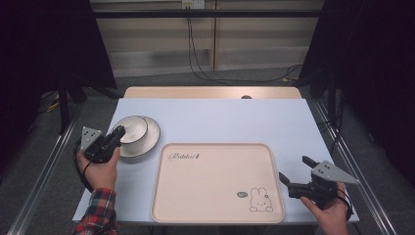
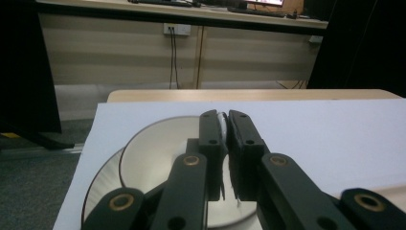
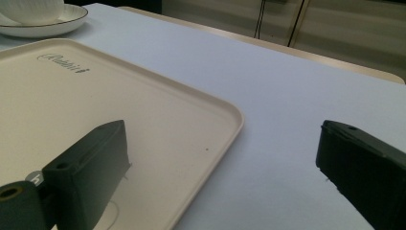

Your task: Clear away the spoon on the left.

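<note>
Left hand-held gripper [image 1: 119, 133] pinches the bowl's [image 1: 133, 128] rim at nine o'clock of the tray [image 1: 218, 183]; right hand-held gripper [image 1: 294, 172] gapes wide.

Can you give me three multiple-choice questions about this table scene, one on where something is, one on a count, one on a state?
1. Where does the stacked dishware sit relative to the tray?
A. on the tray
B. on the table to the tray's upper left
C. at the table's right edge

2. How many rabbit drawings are on the tray?
A. one
B. two
C. three

3. How do the left gripper's jaws stand?
A. wide open above the tray
B. shut on the bowl's rim
C. open beside the plate

Answers:
1. B: the high view shows the plate and bowl off the tray, toward the left.
2. A: one rabbit is printed near the tray's lower right corner.
3. B: the left gripper view shows the white rim pinched between the jaws, while the right gripper is open.
</note>
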